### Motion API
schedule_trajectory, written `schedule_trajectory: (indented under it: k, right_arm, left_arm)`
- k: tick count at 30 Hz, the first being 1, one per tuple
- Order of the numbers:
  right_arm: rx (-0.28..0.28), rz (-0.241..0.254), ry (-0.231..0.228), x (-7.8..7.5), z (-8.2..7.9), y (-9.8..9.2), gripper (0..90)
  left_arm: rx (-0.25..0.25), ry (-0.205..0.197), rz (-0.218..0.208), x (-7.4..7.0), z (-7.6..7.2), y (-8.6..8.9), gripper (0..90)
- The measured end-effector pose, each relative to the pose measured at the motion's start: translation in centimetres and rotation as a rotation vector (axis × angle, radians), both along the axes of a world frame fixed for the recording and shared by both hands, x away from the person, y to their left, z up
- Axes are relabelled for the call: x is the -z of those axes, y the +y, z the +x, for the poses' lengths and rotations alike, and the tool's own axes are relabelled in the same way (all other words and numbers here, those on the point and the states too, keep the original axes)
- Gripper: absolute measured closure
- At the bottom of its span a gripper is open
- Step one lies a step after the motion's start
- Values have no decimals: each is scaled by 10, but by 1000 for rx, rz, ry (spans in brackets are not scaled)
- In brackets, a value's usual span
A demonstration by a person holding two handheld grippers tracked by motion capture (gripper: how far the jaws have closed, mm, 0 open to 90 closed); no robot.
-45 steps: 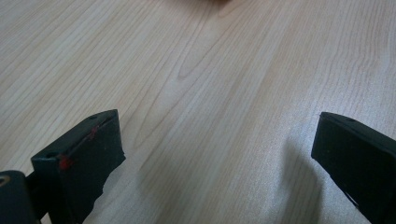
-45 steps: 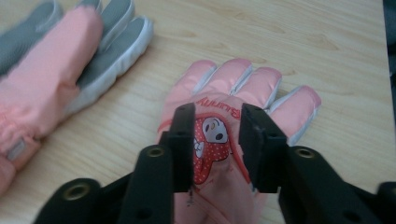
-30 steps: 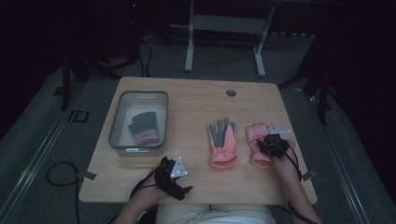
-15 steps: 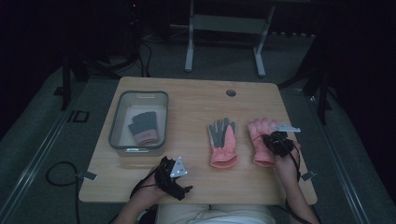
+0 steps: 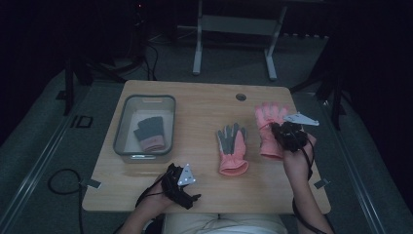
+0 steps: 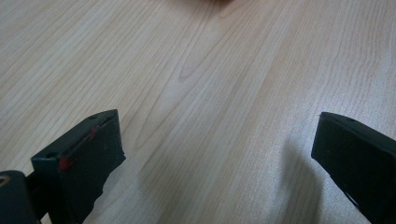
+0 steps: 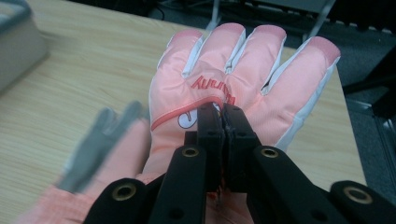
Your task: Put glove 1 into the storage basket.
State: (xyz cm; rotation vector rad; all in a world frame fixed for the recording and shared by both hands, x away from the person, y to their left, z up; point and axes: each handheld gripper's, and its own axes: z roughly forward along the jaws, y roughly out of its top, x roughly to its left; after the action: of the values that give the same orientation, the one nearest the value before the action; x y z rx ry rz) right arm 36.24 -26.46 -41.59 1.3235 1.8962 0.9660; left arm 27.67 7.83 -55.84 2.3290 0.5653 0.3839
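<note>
The right gripper has its jaws pressed together on a fold of the back of the pink glove, having just closed on it. In the right gripper view the glove's four fingers fan away from the jaws, with red lettering just above the pinch point. In the high view that right gripper sits over the glove at the right side of the tabletop; whether the glove is clear of the wood there cannot be told.

Just left of it lies a second glove, grey palm up with a pink cuff toward the person; it appears blurred in the right gripper view.

The left gripper rests near the front edge, its jaws spread wide over bare wood with nothing between them.

Farther left stands a clear bin with a grey rim. Inside it lies one dark glove with a pinkish cuff, flat on the bottom.
</note>
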Motion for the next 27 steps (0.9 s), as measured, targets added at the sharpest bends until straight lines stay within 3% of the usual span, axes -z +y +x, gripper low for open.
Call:
schedule_trajectory:
  k: [5, 13, 19, 27]
  right_arm:
    - [-25, 20, 28, -6, -1, 30, 871]
    - [-45, 39, 66, 11, -4, 77, 871]
    - [-44, 10, 118, 34, -2, 97, 870]
    - [-24, -19, 167, 62, 9, 108, 868]
  left_arm:
    - [-1, -2, 1, 0, 0, 0, 18]
    - [2, -1, 0, 0, 0, 0, 18]
    - [13, -5, 11, 0, 0, -1, 18]
    - [13, -2, 3, 0, 0, -1, 18]
